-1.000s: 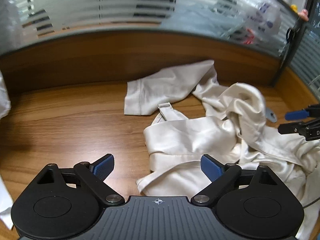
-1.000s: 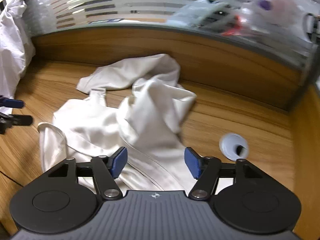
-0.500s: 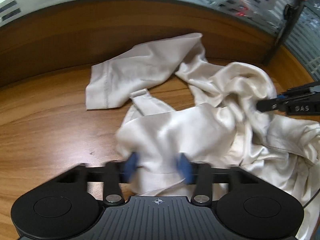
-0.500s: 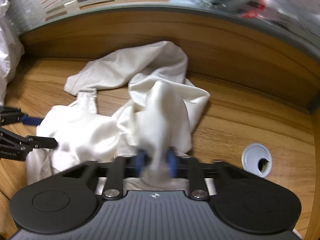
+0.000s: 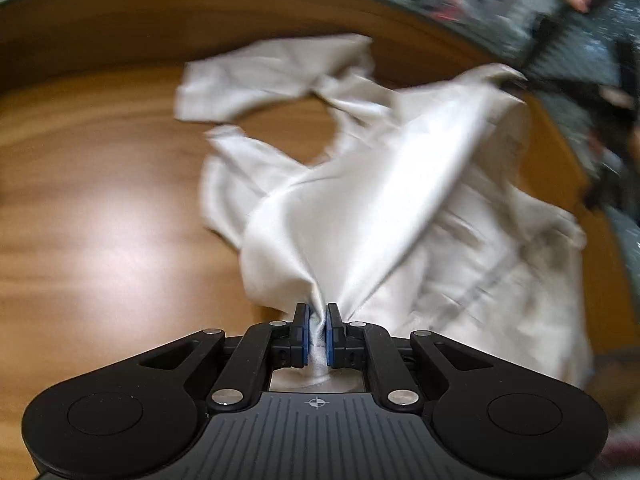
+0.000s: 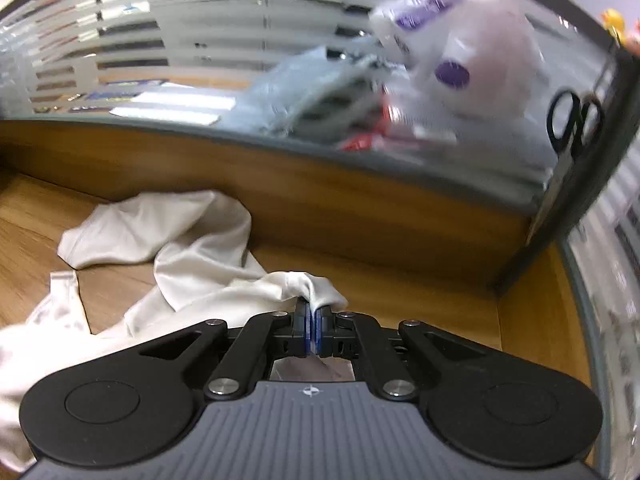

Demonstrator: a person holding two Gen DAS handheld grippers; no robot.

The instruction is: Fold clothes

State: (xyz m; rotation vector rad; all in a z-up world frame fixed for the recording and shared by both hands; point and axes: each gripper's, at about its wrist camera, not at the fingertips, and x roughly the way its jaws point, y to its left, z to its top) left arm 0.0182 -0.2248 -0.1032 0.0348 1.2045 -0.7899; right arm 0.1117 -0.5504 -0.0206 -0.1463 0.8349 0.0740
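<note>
A crumpled cream-white garment [image 5: 360, 184] lies on the wooden desk [image 5: 100, 208]. My left gripper [image 5: 318, 322] pinches a bunched fold of it between its blue pads; its jaws are still closing on the cloth, which stretches taut up to the right. In the right wrist view the same garment [image 6: 180, 264] trails off to the left, and my right gripper [image 6: 311, 320] is shut on a small raised fold of it. The right gripper [image 5: 516, 80] shows blurred at the upper right of the left wrist view, at the cloth's high end.
A low wooden wall [image 6: 360, 208] topped by frosted striped glass [image 6: 200, 52] borders the desk at the back and right. Black scissors [image 6: 572, 128] hang at the corner post. Blurred bags lie behind the glass. Bare desk [image 6: 400, 280] lies right of the garment.
Both grippers went from wide open to shut on folds of the garment. The cloth has been lifted and pulled taut between them; the right wrist view now looks higher, over the wall.
</note>
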